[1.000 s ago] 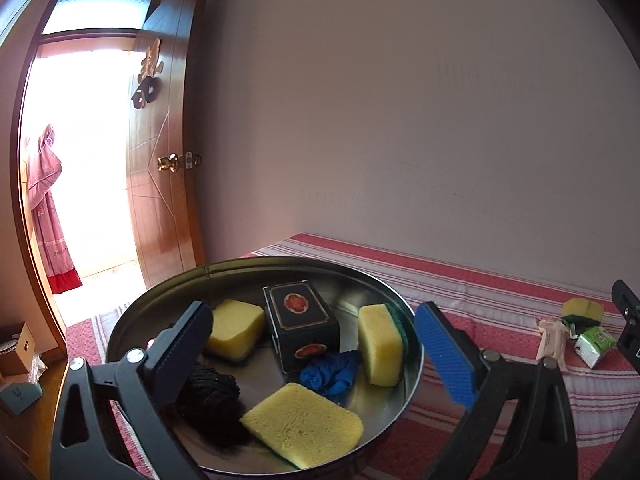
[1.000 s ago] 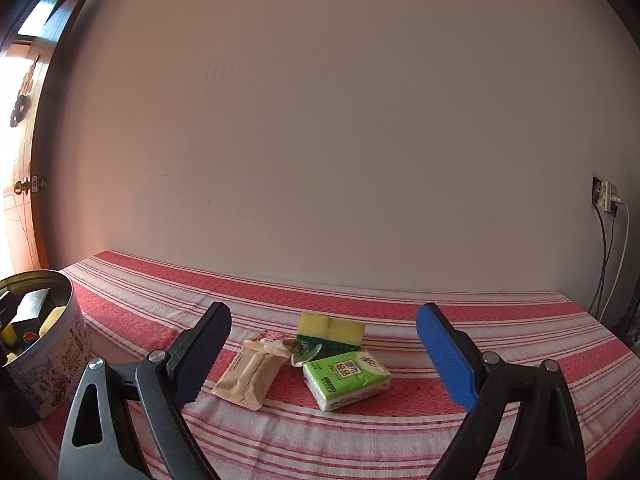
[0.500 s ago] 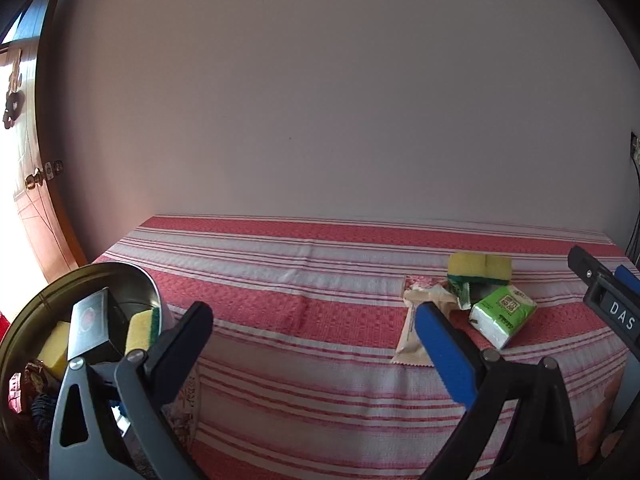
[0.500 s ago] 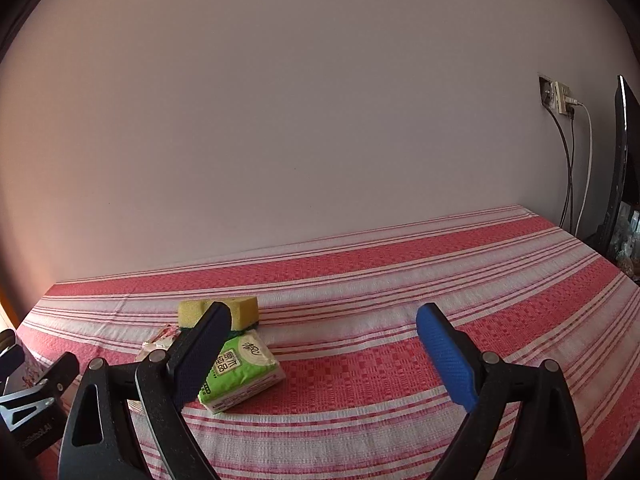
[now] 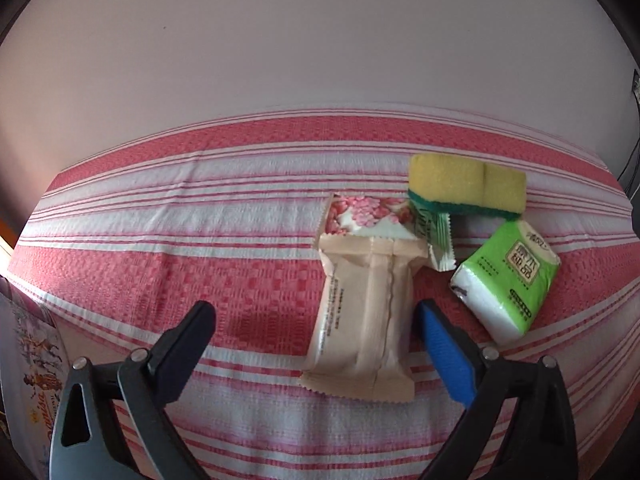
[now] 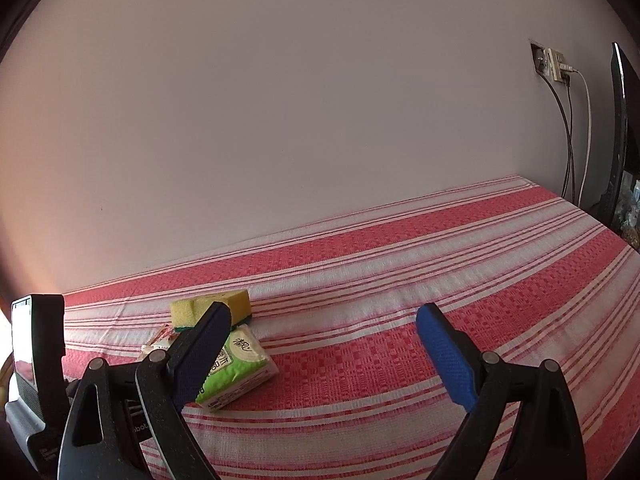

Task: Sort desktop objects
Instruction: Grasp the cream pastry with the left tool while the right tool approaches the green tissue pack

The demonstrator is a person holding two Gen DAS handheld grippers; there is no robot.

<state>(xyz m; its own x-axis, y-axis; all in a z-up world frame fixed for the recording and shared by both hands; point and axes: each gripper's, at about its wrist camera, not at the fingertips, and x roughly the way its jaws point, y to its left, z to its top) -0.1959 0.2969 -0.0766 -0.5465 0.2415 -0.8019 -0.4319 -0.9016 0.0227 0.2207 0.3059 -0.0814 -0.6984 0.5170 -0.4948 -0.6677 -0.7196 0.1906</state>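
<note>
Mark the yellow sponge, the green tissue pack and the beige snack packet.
yellow sponge (image 5: 466,180), left wrist view, on its yellow top face.
green tissue pack (image 5: 516,270), left wrist view, on its green printed face.
beige snack packet (image 5: 366,316), left wrist view, on the middle of its back seam side.

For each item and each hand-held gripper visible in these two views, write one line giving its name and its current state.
Left hand-held gripper: open, empty.
Right hand-held gripper: open, empty.
Beige packet: flat on the cloth, sealed, seam side up.
Pink-patterned packet: flat, partly under the beige packet.
Sponge: yellow side up, green pad down.
Green tissue pack: lying on the cloth, label up.
Tin: only its printed wall shows.
</note>
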